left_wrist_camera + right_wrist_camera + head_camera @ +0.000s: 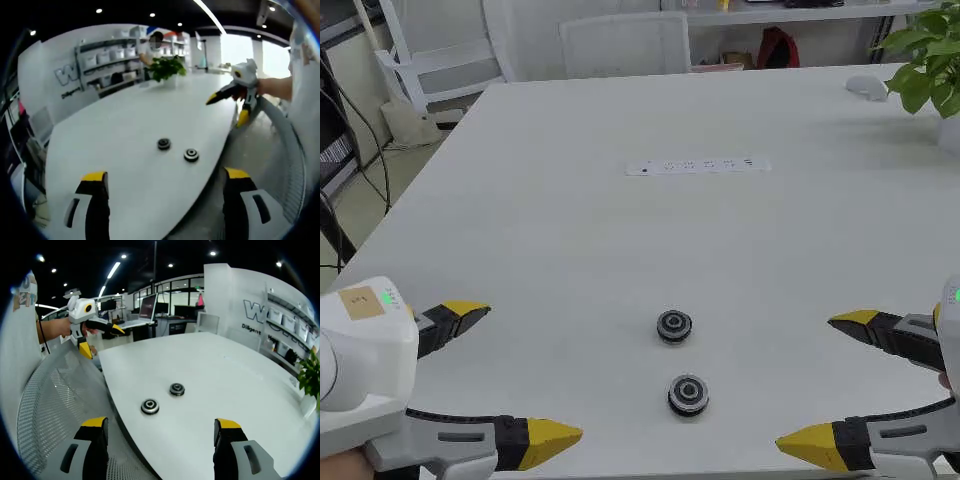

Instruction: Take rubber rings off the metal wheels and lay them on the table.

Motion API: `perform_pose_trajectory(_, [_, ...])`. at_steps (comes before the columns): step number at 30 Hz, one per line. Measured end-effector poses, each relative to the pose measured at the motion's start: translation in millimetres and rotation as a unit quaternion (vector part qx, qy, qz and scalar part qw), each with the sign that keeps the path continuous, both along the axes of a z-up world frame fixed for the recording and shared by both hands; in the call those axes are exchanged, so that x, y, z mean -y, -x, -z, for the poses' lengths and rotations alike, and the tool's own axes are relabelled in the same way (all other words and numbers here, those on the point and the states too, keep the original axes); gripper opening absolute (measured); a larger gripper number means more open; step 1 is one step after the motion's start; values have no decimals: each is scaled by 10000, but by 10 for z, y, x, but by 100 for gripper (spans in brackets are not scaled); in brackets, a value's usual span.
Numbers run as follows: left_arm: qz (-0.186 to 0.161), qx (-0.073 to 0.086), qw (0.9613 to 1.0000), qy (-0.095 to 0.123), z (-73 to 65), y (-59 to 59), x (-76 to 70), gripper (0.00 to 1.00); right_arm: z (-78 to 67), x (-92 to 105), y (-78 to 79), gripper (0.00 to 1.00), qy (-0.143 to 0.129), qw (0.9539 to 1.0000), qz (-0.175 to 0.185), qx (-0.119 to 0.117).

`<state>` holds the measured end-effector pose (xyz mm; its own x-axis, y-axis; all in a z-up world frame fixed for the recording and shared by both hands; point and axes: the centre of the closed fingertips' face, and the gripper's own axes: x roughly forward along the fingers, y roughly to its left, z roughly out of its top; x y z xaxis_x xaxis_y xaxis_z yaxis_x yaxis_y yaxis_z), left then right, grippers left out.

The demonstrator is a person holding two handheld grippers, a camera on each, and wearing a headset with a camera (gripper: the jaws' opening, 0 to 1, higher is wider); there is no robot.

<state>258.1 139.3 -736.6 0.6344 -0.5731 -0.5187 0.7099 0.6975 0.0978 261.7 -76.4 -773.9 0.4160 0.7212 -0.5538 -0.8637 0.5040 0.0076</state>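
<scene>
Left claw and right claw both gape wide, gripping nothing, low over the worktop. Between them sit 2 wheels, far wheel and near wheel, close together, black rings on.

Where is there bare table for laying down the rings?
Bare: the table between the power strip and the two wheels, and either side of them, toward the left gripper and right gripper. Crowded: the wheels' own spot and the plant corner.
</scene>
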Motion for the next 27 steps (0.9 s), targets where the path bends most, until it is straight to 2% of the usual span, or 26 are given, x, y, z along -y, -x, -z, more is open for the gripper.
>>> perform_pose_trajectory(9, [32,-77,10000,8,33,31,21,95,29,-10,11,89,-22,10000,-12,-58])
perform_pose_trajectory(27, [59,-84,9999,-70,40,22,30,95,82,-5,4,89,6,9999,-70,-122])
